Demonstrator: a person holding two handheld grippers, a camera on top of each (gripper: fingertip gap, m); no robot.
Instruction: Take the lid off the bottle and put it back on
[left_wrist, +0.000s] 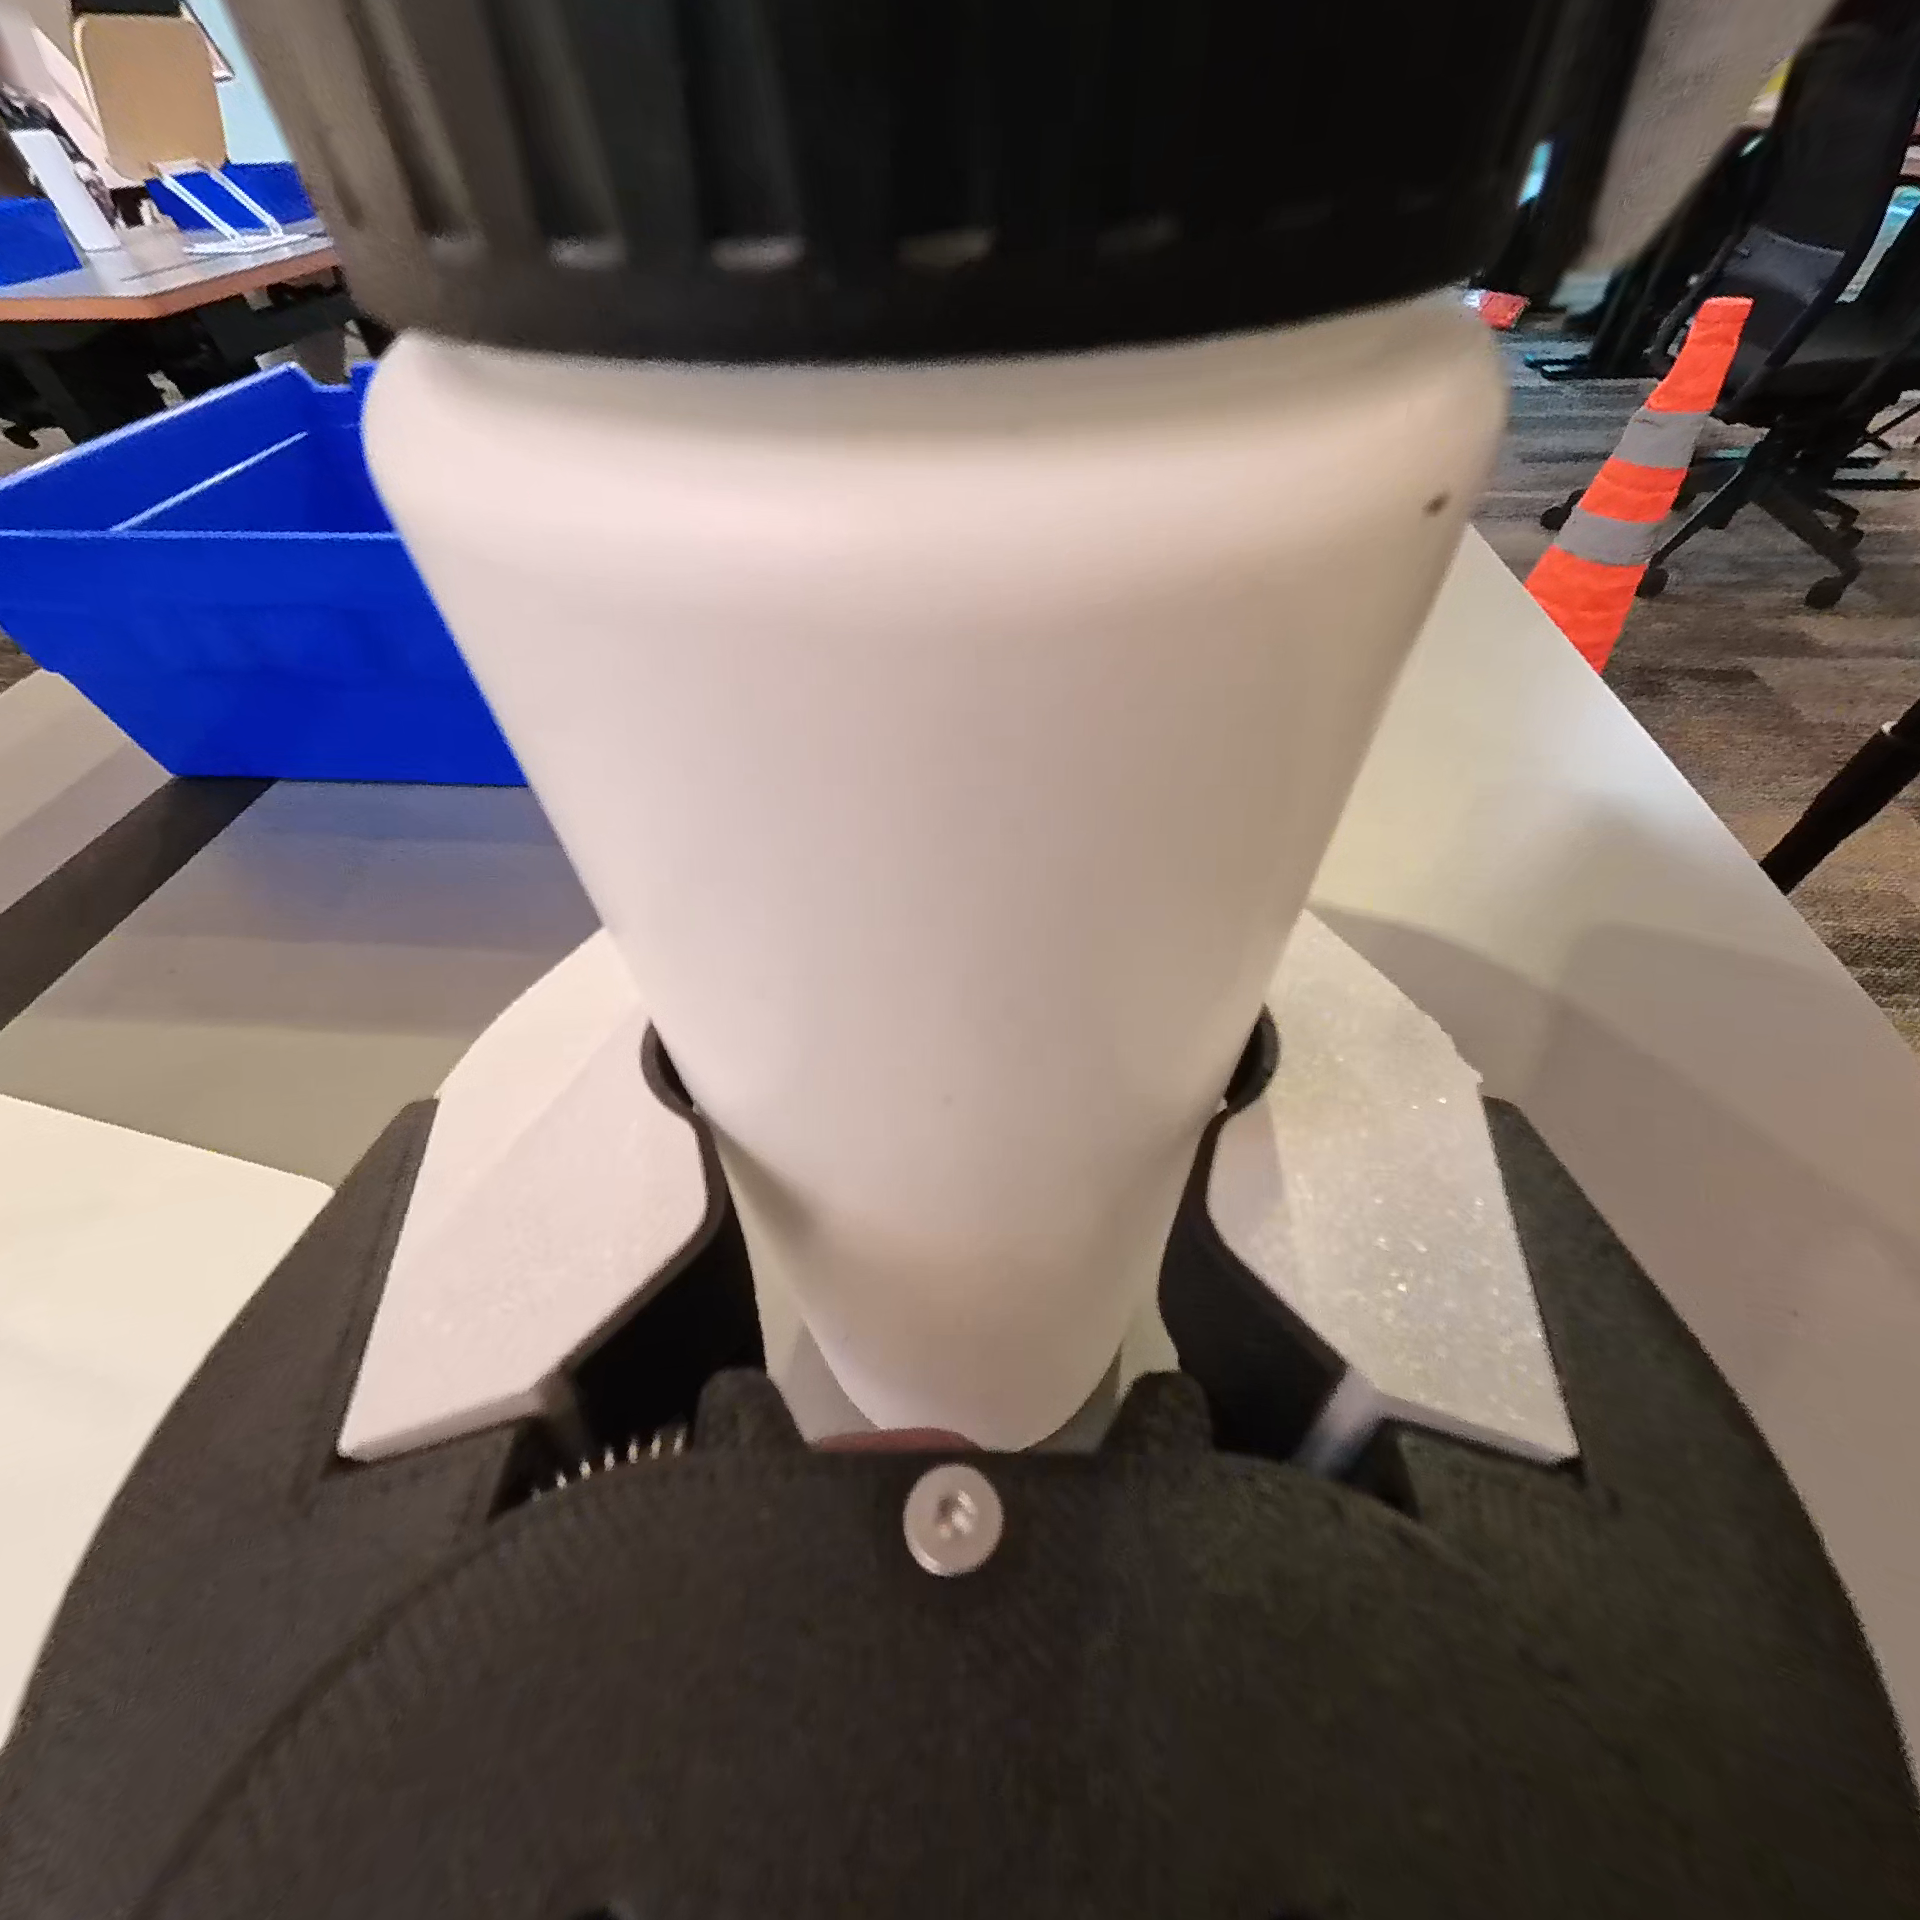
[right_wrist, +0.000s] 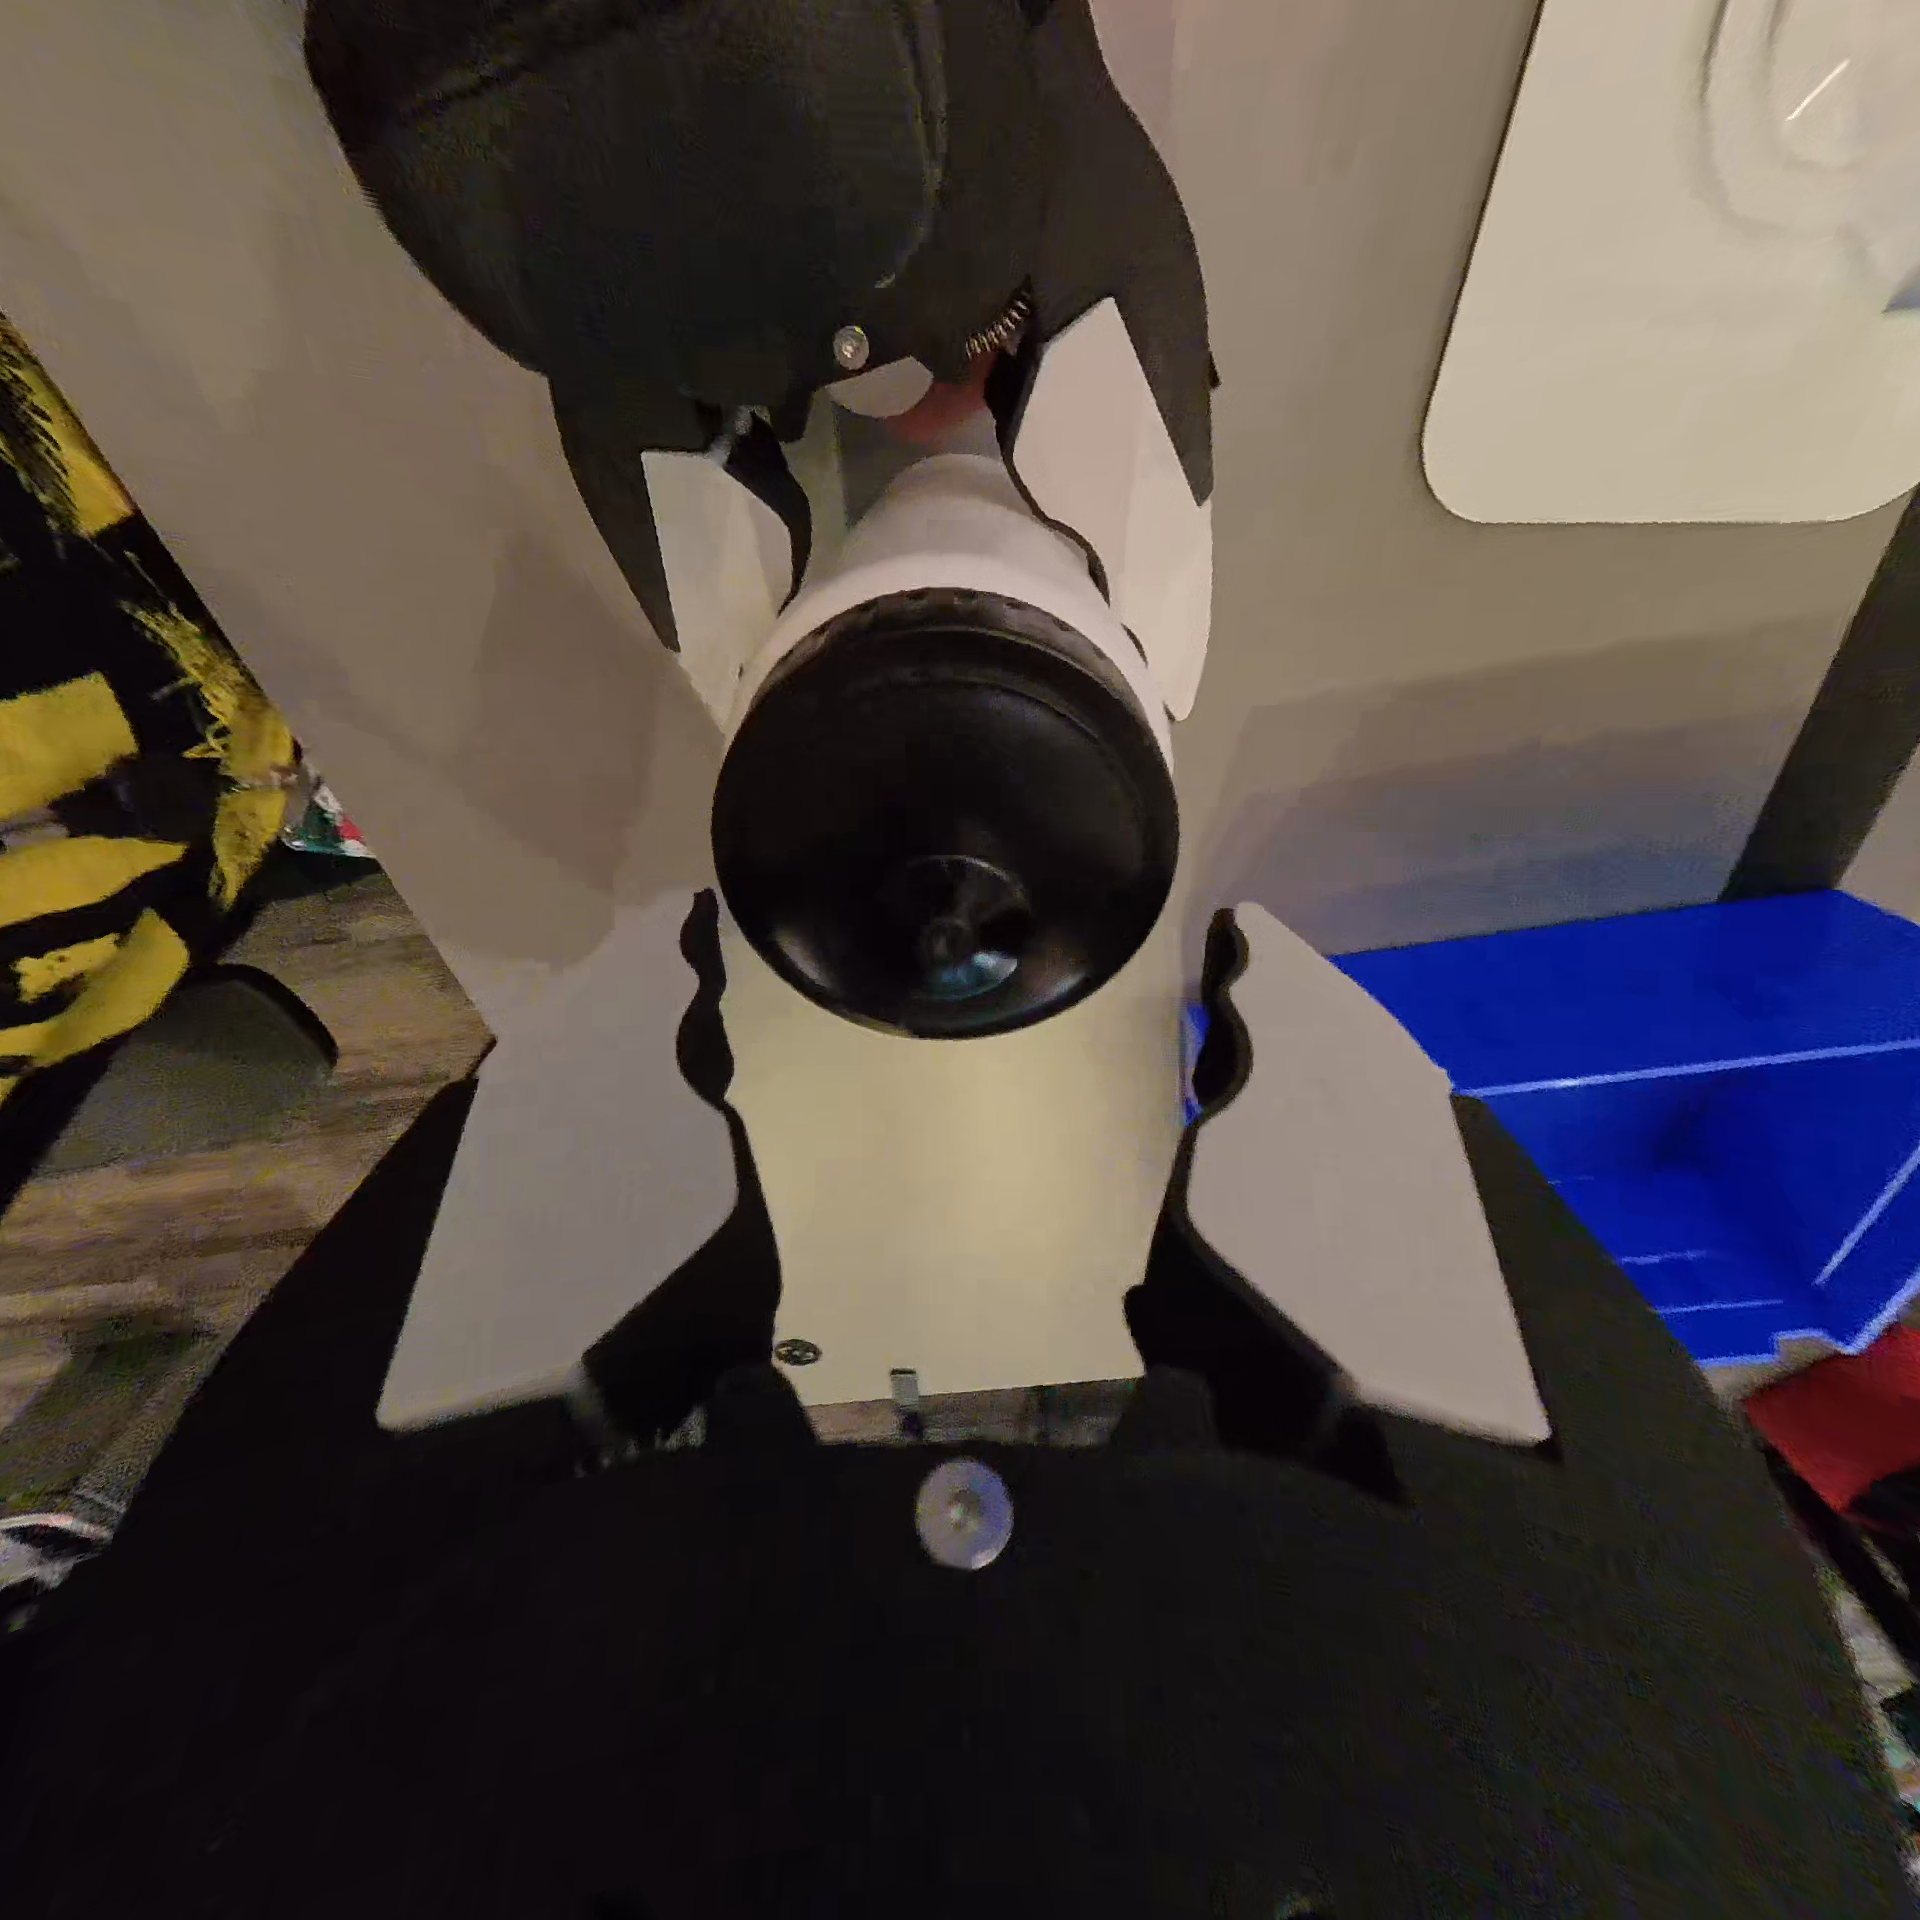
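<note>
no readable text, labels or signs

The bottle (left_wrist: 914, 831) stands up between the fingers of the left gripper (left_wrist: 956, 1060), which press on its lower body from both sides, with the lid (left_wrist: 935, 156) seated on its top. Behind it to the left a storage bin (left_wrist: 208, 623) sits on the table (left_wrist: 1558, 831); to the right, off the table's edge, a traffic cone (left_wrist: 1642, 488) stands on the floor with an office chair (left_wrist: 1787, 312) behind it. The right gripper (right_wrist: 961, 987) hangs above the lid (right_wrist: 945, 821), its fingers apart on either side of it, not touching
</note>
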